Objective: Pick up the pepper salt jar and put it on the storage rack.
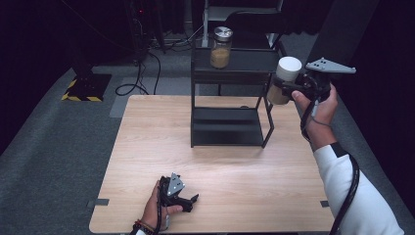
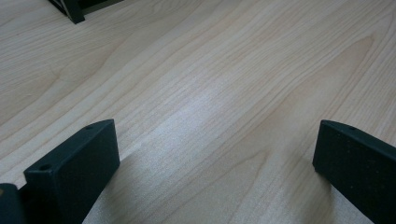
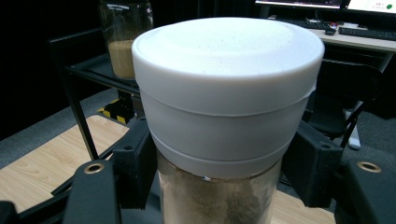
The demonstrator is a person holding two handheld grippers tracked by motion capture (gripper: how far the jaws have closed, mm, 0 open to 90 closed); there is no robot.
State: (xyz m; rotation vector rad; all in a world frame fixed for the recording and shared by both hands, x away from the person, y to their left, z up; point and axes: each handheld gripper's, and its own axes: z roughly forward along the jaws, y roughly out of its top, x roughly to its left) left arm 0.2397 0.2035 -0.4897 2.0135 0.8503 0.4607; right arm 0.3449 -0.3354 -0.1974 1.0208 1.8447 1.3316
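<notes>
A glass jar with a white lid [image 1: 283,78] and brown powder inside hangs in the air beside the right end of the black two-tier rack [image 1: 230,128]. My right gripper [image 1: 293,90] is shut on it, both jaws pressing the glass just under the lid [image 3: 228,88]. A second jar with a metal lid [image 1: 221,47] and tan contents stands on the rack's top shelf, also seen at the back as a jar [image 3: 125,35]. My left gripper [image 1: 192,201] rests on the table [image 1: 147,147] near its front edge, open, with bare wood between its fingers [image 2: 74,161].
The rack's lower shelf [image 1: 225,126] sits low over the tabletop. Cables [image 1: 142,73] lie on the grey floor behind the table, next to a yellow-and-black striped base [image 1: 83,90]. A chair [image 3: 341,98] and a desk with keyboards [image 3: 359,32] stand far behind.
</notes>
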